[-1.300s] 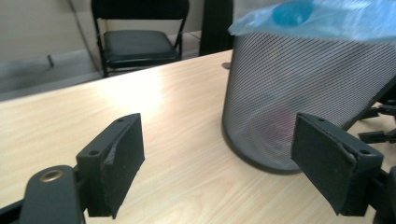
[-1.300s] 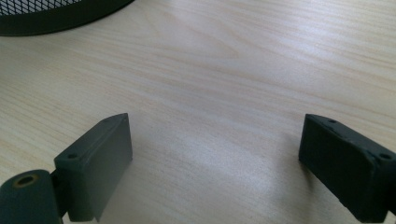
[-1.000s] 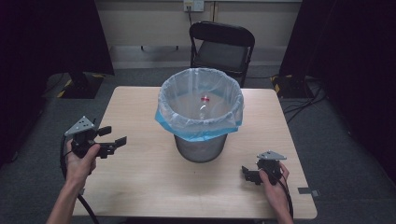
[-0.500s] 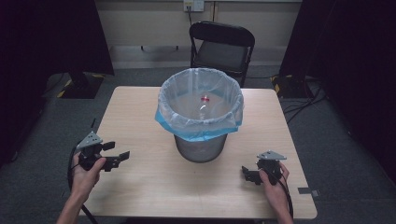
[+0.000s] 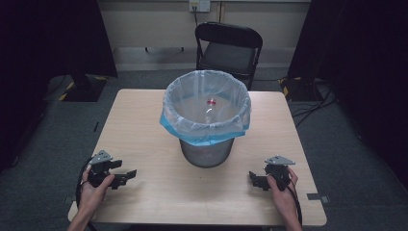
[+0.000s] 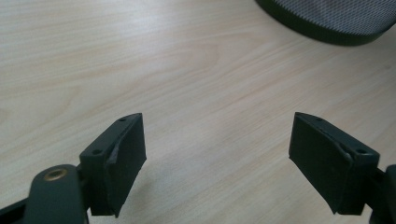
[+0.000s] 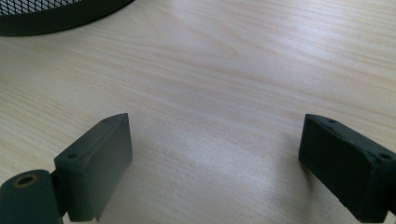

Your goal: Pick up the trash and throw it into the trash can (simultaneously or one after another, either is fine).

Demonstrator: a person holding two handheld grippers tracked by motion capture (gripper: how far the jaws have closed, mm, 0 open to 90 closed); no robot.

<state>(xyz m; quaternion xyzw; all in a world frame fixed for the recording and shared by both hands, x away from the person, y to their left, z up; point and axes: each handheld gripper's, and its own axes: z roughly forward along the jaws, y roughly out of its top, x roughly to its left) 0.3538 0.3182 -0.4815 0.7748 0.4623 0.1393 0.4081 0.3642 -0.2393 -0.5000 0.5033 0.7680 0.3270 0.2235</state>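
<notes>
A grey mesh bin (image 5: 207,151) lined with a clear and blue plastic bag (image 5: 207,127) stands in the middle of the wooden table (image 5: 144,115). Inside the bag lies a clear bottle with a red cap (image 5: 210,102). My left gripper (image 5: 124,169) rests low at the near left of the table, open, with only bare wood between its jaws (image 6: 217,126). At the near right, my right gripper (image 5: 256,179) is also open over bare wood (image 7: 215,126). The bin's dark base (image 6: 327,18) sits ahead of the left gripper, and the same base (image 7: 56,14) lies ahead of the right one.
A black folding chair (image 5: 228,48) stands behind the table's far edge. Cables (image 5: 312,103) lie on the grey floor to the right. Bare wood stretches between the two grippers in front of the bin.
My left gripper has dropped and come back toward the near edge of the table. The right gripper and the bin have stayed in place.
</notes>
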